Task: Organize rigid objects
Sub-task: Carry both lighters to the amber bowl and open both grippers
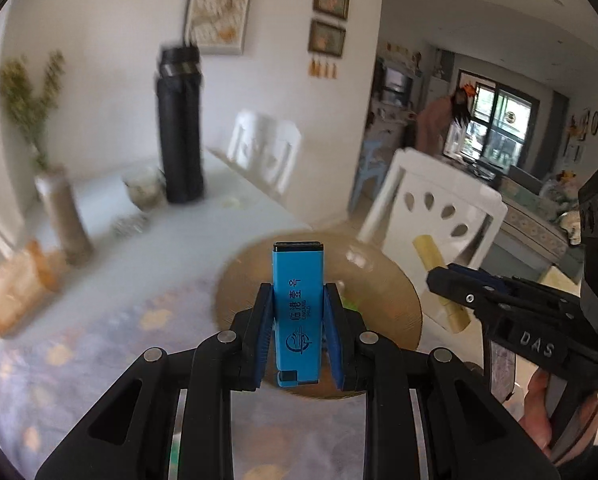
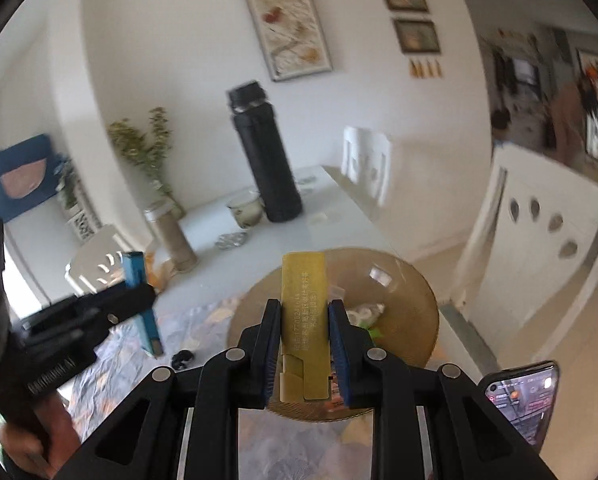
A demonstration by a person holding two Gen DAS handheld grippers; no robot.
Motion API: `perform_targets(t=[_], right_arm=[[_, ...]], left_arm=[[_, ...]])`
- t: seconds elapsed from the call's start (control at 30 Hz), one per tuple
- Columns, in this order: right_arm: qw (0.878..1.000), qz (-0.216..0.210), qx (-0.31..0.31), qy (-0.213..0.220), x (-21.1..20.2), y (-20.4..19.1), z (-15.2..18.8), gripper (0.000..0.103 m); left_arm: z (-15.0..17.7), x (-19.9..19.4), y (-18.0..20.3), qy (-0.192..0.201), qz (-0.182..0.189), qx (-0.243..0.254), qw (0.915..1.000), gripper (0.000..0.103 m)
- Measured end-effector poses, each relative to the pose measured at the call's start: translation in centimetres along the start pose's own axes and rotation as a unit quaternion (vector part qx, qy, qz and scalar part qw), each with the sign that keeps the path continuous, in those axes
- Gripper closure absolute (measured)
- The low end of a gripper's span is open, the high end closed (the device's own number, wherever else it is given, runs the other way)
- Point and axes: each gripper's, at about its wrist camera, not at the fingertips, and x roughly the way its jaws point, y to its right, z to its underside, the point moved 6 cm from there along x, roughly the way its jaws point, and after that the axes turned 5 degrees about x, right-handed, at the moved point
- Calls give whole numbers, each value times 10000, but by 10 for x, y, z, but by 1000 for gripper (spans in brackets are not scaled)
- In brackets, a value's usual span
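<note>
My left gripper [image 1: 298, 292] is shut on a blue lighter [image 1: 298, 316] that stands up between the blue pads, lifted above a brown glass plate [image 1: 399, 300]. My right gripper [image 2: 303, 308] is shut on a yellow lighter [image 2: 303, 320], also held over the brown plate [image 2: 415, 312]. In the left wrist view the right gripper [image 1: 439, 276] shows at the right with the yellow lighter [image 1: 431, 252] crossing its tips. From the right wrist camera, the left gripper [image 2: 145, 292] appears at the left holding the blue lighter [image 2: 147, 320]. The plate holds small pale and green bits.
A tall black flask [image 2: 265, 160], a glass cup [image 2: 245, 208], a grey cylinder vase [image 2: 171, 236] with dry stems and a small glass dish [image 2: 231, 240] stand farther back on the table. A phone [image 2: 519, 400] lies at the right. White chairs [image 1: 431, 212] line the table's right side. A person [image 1: 439, 120] stands far off.
</note>
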Motion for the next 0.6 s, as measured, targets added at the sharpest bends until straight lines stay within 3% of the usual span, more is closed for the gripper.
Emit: perform_targets(t=[0.17,0.33,0.37,0.4,0.43,0.6], right_arm=[[9989,238,4,-412,38,6,14,80],[9969,426,58,-666,66,15,16,80],[9966,434,37,-701,68,15,17,80],[9965,420,6,-724,68,14,18,80],[9964,374,-27,-766,69,11,19,80],[9994,161,-128,-265,30,-3,5,78]], left_arm=[[23,53,-3,-435,335,-395,9977,82],[32,73,0,-635,451,-511,9957,81],[32,74,1,-638,436,-517,9957,78],[31,71,1,-638,381,-539,9958,65],[28,67,-1,-612,364,-566,9959,62],[11,10,-13,-153,251,-498,9983,62]])
